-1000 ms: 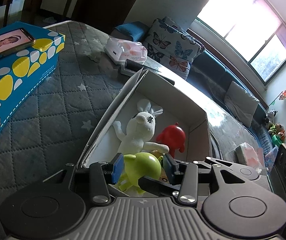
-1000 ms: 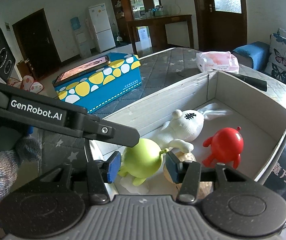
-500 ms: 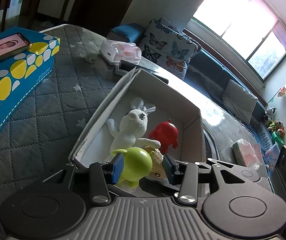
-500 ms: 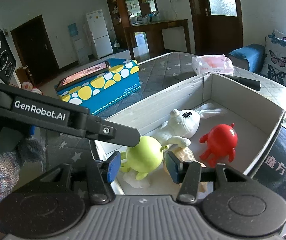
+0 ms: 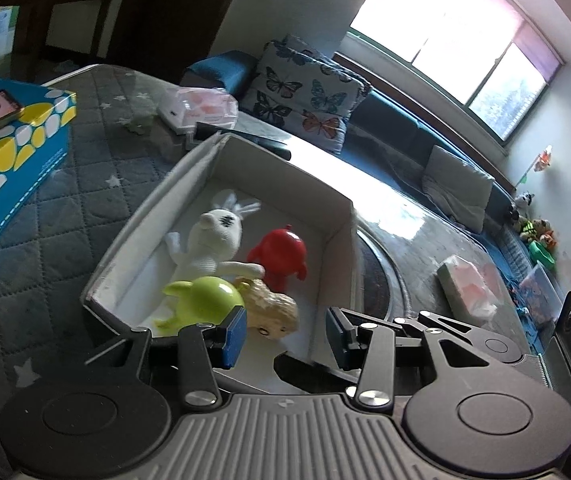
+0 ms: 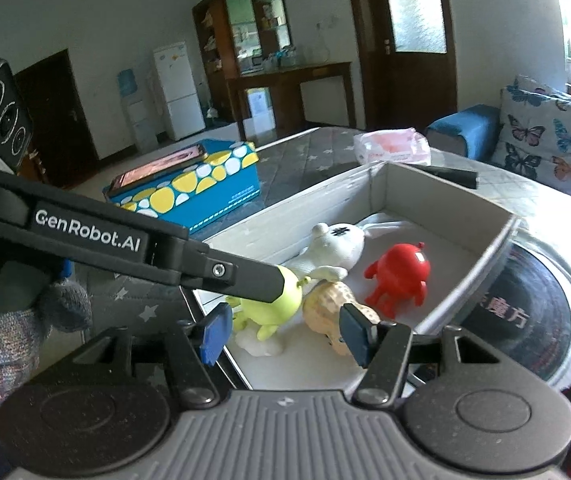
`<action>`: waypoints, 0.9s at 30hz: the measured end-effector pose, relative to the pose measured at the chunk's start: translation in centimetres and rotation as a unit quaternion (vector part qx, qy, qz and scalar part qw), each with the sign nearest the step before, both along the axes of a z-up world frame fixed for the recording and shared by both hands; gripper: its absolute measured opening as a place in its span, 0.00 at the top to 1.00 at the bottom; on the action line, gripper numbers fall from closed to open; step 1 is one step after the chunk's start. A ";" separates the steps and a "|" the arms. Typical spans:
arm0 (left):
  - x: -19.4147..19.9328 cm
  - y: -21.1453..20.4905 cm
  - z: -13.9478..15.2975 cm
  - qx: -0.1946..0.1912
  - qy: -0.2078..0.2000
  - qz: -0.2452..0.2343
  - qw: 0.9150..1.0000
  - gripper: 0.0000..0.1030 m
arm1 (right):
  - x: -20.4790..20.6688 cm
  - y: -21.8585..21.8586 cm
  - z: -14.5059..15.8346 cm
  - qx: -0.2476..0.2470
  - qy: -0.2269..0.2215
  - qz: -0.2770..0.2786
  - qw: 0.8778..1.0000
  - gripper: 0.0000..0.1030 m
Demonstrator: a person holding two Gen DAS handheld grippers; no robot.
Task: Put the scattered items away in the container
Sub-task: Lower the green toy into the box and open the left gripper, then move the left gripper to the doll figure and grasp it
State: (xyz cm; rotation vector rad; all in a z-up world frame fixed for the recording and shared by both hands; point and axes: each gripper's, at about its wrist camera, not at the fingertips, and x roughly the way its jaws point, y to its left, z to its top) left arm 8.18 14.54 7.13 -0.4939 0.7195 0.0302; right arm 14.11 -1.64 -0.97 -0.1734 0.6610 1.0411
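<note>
An open white cardboard box stands on the quilted table. In it lie a white knitted rabbit, a red figure, a peanut-shaped toy and a lime-green toy in the near corner. My left gripper hangs open over the box's near end, with the green toy just beyond its left pad. My right gripper is open and its jaws are opening. Nothing sits between its pads. The left gripper's finger crosses in front and hides part of the green toy.
A blue and yellow carton with a phone on top stands left of the box. A pink tissue pack lies behind it, another to the right. A gloved hand holds the left gripper. A round black plate borders the box.
Both grippers have drawn back from the box, which looks smaller and farther. The right gripper's pads have spread wider. The green toy now lies beyond the pads instead of between them.
</note>
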 end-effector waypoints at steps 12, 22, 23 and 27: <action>0.1 -5.4 0.5 0.009 -0.014 -0.053 0.998 0.55 | -1.5 -5.4 0.9 0.014 -0.019 -0.050 0.998 0.38; 0.6 -10.3 -0.8 0.020 -0.005 -0.095 0.995 0.55 | -3.1 -9.8 0.2 0.001 -0.039 -0.101 0.994 0.30; 0.8 -10.7 -0.9 0.020 -0.004 -0.097 0.995 0.55 | -3.3 -10.2 0.1 -0.001 -0.041 -0.105 0.994 0.29; 1.2 -12.2 -1.4 0.026 0.001 -0.108 0.994 0.55 | -3.5 -11.7 -0.4 -0.009 -0.045 -0.121 0.992 0.27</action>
